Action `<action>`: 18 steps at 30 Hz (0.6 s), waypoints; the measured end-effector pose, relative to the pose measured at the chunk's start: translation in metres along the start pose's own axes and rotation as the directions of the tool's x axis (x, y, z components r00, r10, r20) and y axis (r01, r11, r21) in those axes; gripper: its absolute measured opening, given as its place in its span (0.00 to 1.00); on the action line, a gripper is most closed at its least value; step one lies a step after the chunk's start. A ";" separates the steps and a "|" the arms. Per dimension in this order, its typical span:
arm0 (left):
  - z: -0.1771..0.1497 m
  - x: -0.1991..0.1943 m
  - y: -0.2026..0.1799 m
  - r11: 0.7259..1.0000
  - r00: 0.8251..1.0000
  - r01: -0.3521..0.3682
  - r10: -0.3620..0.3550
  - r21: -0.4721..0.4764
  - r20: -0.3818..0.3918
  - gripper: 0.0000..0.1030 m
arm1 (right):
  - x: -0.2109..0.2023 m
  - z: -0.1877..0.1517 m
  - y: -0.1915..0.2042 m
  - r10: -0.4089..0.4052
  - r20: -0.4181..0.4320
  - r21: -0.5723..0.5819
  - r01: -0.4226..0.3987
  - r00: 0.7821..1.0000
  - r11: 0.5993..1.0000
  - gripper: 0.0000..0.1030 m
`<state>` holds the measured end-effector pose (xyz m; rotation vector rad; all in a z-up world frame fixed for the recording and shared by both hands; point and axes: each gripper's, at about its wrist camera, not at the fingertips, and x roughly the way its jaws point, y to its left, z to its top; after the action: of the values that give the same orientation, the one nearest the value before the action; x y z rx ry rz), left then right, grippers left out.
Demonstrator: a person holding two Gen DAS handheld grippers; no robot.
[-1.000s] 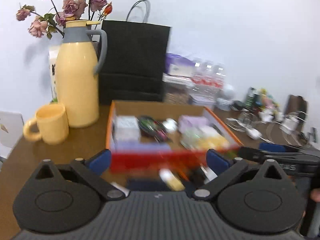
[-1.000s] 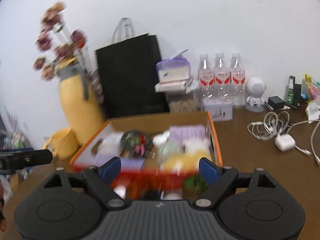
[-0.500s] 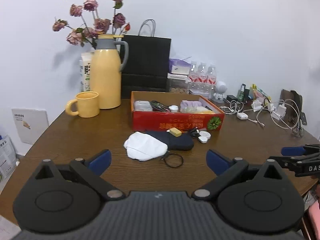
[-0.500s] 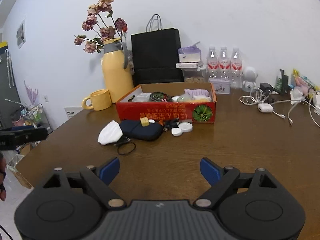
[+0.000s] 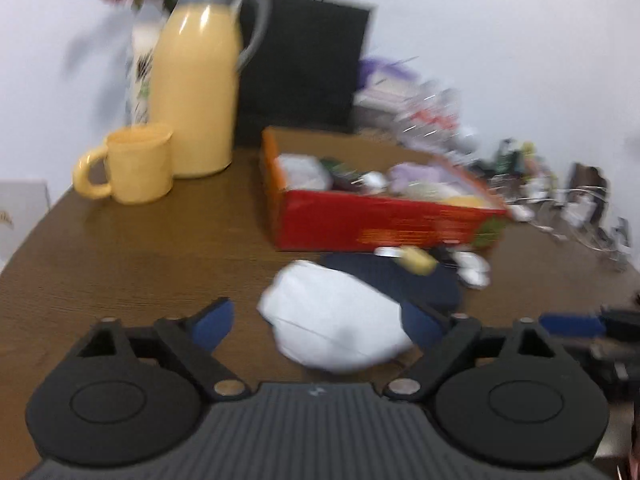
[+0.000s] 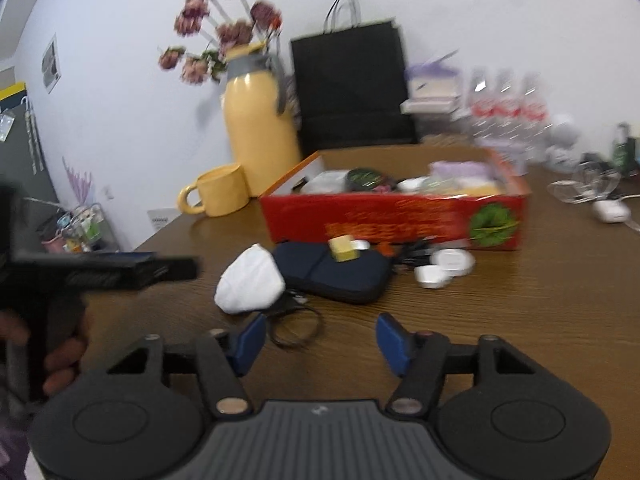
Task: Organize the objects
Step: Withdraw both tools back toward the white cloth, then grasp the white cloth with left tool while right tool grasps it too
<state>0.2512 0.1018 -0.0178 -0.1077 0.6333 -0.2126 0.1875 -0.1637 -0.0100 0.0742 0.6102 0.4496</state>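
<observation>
Both jaws spread wide, nothing between the pads: left gripper (image 5: pixel 318 326) low over the white cloth pouch (image 5: pixel 334 320), right gripper (image 6: pixel 320 338) just short of a black hair tie (image 6: pixel 294 326). Wooden table (image 6: pixel 520 320) carries everything. Red box (image 6: pixel 394 216) sits mid-table, full of small items, w/ black paper bag (image 6: pixel 352 88) behind it at the far edge. Yellow jug (image 6: pixel 260 128) and yellow mug (image 6: pixel 218 196) stand left of the box. Navy pouch (image 6: pixel 336 276) lies in front of the box, touching the white pouch; small yellow block (image 6: pixel 342 249) on top. White round lids (image 6: pixel 444 266) just right of it.
</observation>
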 end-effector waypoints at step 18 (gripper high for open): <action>-0.007 0.018 0.025 0.982 0.991 0.067 -0.086 -0.179 -0.103 0.06 | 0.087 0.011 0.014 0.080 0.001 0.176 -0.078 0.997 0.981 0.10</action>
<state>0.2653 0.1221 -0.0378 -0.2916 0.7581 -0.2384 0.2516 -0.1132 -0.0448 0.2664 0.6541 0.4720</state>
